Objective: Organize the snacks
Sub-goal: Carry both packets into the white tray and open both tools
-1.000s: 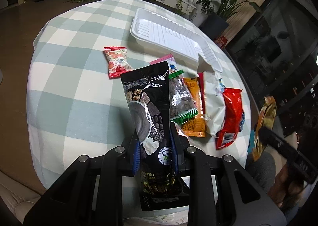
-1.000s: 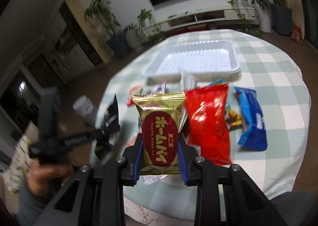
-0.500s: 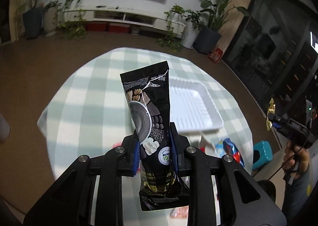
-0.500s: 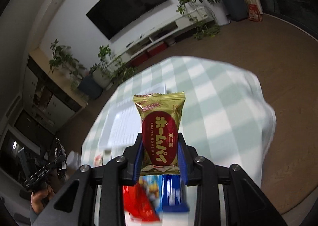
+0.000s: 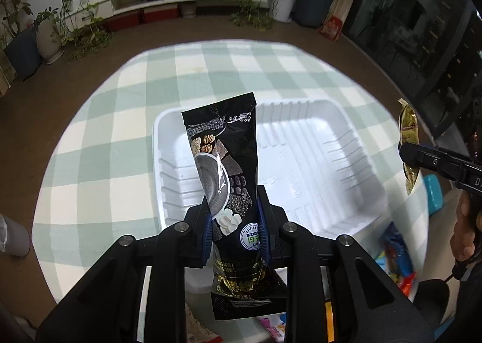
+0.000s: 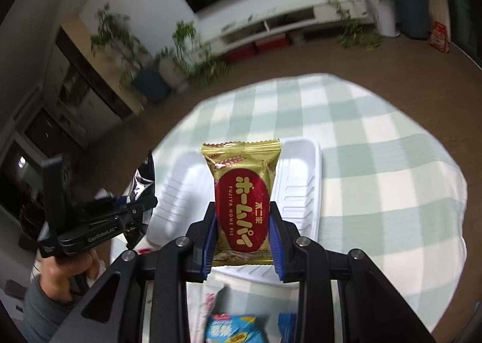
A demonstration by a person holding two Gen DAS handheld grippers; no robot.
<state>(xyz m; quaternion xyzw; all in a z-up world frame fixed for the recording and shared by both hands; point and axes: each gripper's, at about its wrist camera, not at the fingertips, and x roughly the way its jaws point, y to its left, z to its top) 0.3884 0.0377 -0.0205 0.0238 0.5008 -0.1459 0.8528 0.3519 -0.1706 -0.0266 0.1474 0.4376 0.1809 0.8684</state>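
Between your left tool's [image 5: 235, 233] blue-padded fingers, a tall glossy black pouch [image 5: 227, 180] stands clamped, upright over the ribbed white plastic tray [image 5: 316, 162] ahead. Your right tool [image 6: 243, 233] grips a crinkled gold-foil pie packet [image 6: 244, 198] with a red oval label, above the same tray [image 6: 298, 192] on the round, green-checked cloth bench [image 6: 376, 162].

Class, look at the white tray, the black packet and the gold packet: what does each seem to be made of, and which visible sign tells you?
White tray: probably thin moulded plastic or foam, matte, with ribbed walls.
Black packet, in the left claw: likely glossy printed plastic film, creased and crimped on top.
Gold packet, in the right claw: apparently metallised foil wrapper, shiny, with a serrated seal.
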